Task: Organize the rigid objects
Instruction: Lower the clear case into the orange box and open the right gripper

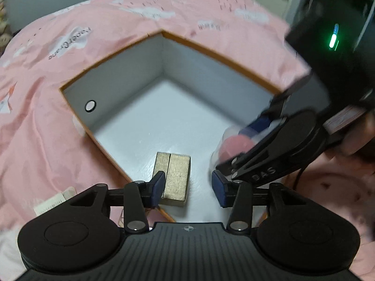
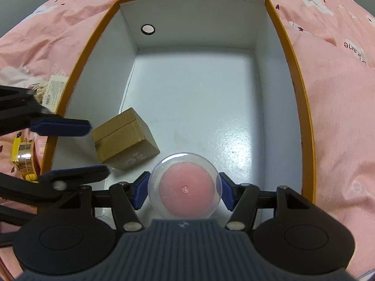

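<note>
From the right wrist view I have the right gripper (image 2: 185,190) clamped on a clear round capsule with a pink insert (image 2: 185,187), both blue pads pressed against its sides, and it hangs low inside the open white box with the orange rim (image 2: 302,98), over the near part of the floor. The small gold box (image 2: 125,138) sits on that floor just to the capsule's left and slightly farther in, close to the left wall; I cannot tell whether the two touch. My left gripper (image 1: 188,183) is the nearer one to the gold box: its jaws stand apart, straddling it from above, one pad overlapping its edge in the left wrist view and the other clear of it, so I read it as let go, not gripped. The gold box's long axis, with its lid seam, runs roughly away from the left wrist camera. The relation I care about is the bare floor to the capsule's right and ahead: I judge I should set the capsule down there, away from the gold box and the left jaws. Outside the box, on the pink bedsheet (image 2: 339,128), a yellow and gold watch (image 2: 23,157) waits.
</note>
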{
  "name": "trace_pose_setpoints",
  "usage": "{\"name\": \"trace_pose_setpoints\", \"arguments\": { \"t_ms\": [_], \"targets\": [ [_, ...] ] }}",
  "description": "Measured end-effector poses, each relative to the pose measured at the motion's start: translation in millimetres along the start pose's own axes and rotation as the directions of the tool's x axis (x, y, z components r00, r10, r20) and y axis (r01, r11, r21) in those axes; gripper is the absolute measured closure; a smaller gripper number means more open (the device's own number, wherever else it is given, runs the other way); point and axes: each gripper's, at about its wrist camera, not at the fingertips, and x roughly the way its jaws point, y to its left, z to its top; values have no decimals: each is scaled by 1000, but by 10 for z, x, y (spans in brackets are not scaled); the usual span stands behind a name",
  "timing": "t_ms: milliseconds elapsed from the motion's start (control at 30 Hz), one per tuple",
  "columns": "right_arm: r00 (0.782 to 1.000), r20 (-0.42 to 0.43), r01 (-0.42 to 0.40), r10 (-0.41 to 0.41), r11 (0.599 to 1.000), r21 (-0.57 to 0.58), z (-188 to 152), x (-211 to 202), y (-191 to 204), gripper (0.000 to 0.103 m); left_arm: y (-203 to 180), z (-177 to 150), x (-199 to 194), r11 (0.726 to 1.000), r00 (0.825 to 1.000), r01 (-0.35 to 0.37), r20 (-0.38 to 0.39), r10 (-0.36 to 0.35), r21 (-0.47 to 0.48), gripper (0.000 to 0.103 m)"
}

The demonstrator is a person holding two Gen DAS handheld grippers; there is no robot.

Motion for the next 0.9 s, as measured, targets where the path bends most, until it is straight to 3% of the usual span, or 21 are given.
{"name": "trace_pose_setpoints", "arguments": {
  "t_ms": [167,267,700,900],
  "targets": [
    [1000,-13,-4,4,1000,-2,6,50,20,42,255,-80,-262,986,993,88,85,-76,-145,39],
    [1000,-21,-12,12,1000,-11,15,85,69,42,344,-124,-350,974,992,92,98,-73,-207,38],
    [996,-84,-23,18,998,-56,-22,295,317,41,476,-235,-343,956,996,84,55,-72,-281,38],
    [999,-33,31,-34,994,-103,-39,159,396,24,484,-272,-344,953,996,83,49,-72,-290,38]
  ]
}}
